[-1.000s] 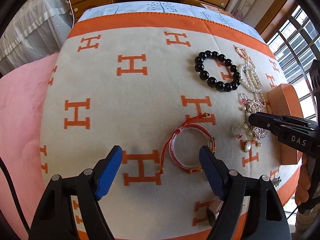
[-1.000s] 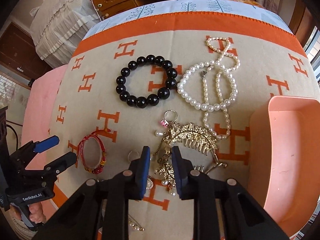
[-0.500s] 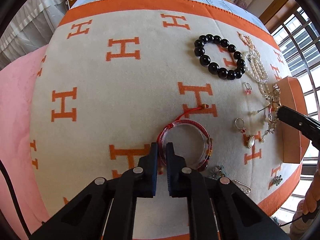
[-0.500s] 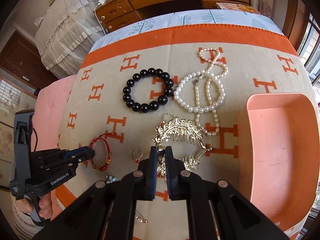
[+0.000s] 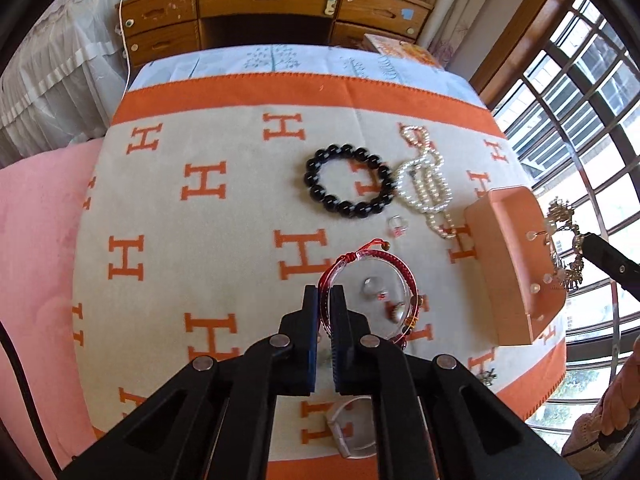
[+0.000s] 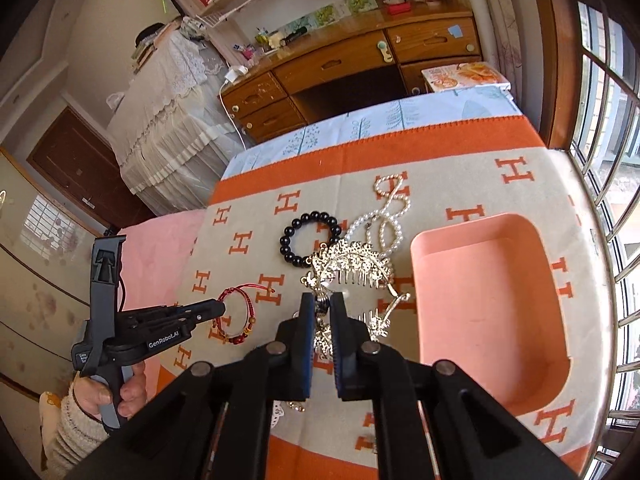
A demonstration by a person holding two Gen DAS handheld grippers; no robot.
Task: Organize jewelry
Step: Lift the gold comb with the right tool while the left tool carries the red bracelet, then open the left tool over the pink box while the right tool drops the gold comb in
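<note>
- Change, left side: a second ago the left tongs point(image 5: 324, 300) stood apart around the red bracelet point(image 5: 372, 292); now they are clamped on its left rim, and the bracelet hangs lifted above the blanket point(image 5: 200, 208), with small rings visible through its loop.
- Change, right side: the right tongs point(image 6: 323, 308) have likewise gone from apart to pinched on the gold hair comb point(image 6: 352, 268), which now dangles clear of the blanket; in the left view it hangs at the right edge of the frame, beyond the tray's far wall.
- Meaning: we judge both pieces secured and in transit to the pink tray point(image 6: 492, 300), which looks empty.
- Left behind: the black bead bracelet point(image 5: 348, 184) and pearl necklace point(image 5: 424, 184) lie just beside each other in the upper centre of the frame; a small ring point(image 5: 398, 224) lies near them.
- Edges: the tray sits near the blanket's right border, close to the window bars point(image 6: 600, 160); its walls are raised, so we judge each piece must clear the rim.
- Open room: the left half of the blanket is bare; the comb's dangling pendants could snag on the pearls or the tray's rim.
</note>
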